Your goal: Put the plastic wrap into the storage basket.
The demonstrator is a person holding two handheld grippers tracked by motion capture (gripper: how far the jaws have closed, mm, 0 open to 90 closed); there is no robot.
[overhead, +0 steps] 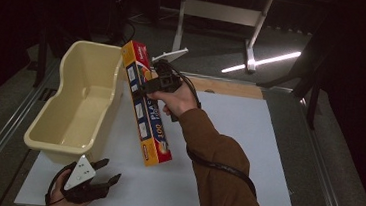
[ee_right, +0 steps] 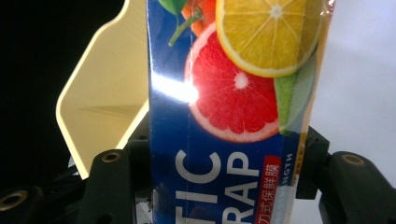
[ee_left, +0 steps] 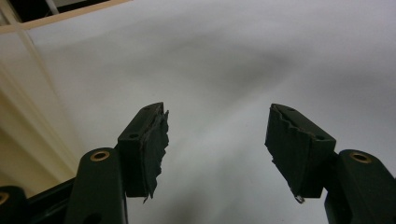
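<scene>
A long blue and orange plastic wrap box (overhead: 146, 105) hangs tilted above the white mat, its upper end beside the cream tub (overhead: 78, 101). My right gripper (overhead: 148, 86) is shut on the box near its upper end. In the right gripper view the box (ee_right: 233, 107), printed with citrus slices, is clamped between both jaws, with the tub's rim (ee_right: 105, 100) behind it at the left. My left gripper (overhead: 107, 171) rests low on the mat at the front left, open, with nothing between its fingers. In its own view the left gripper (ee_left: 217, 140) has only bare mat between its pads.
The white mat (overhead: 238, 138) covers the table's middle, and a wooden strip (overhead: 227, 87) runs along its far edge. The tub stands at the left, partly off the mat. Table legs (overhead: 251, 44) stand on the floor beyond.
</scene>
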